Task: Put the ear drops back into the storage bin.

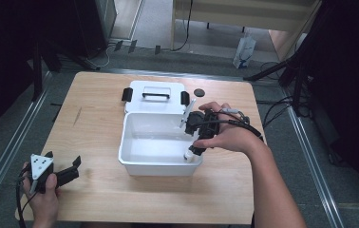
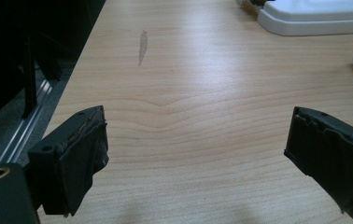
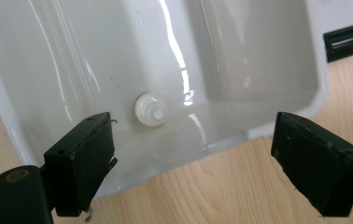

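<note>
- The right gripper point(image 1: 194, 145) hangs over the near right corner of the open white box point(image 1: 135, 164), its jaws apart and holding nothing, as the right gripper view point(image 3: 191, 144) shows plainly.
- Just ahead of those jaws and a little toward the left one, a small white bottle point(image 3: 150, 110) stands on the box floor, seen cap-up from above. It is free of both jaws and close to the box's wall.
- In the high view the bottle point(image 1: 188, 156) shows right below the gripper's tips, inside the box corner.
- The left gripper point(image 1: 66, 173) rests low at the near left of the table point(image 1: 97, 128), well apart from the box. Its jaws are spread wide over bare wood in the left gripper view point(image 2: 195, 154), with nothing between them.
- The lid point(image 1: 156, 90) lies flat beyond the box, past the right gripper, handle up; a small dark disc point(image 1: 198, 92) sits on the table just beside it.
- My reading: the bottle is already in the box and released, so the placing looks done, though a reach to pick it out would look much the same.
- If packing is the aim, what is left is to draw the right gripper clear, then bring the lid over and shut the box. No other loose item waits on the table apart from the disc.
</note>
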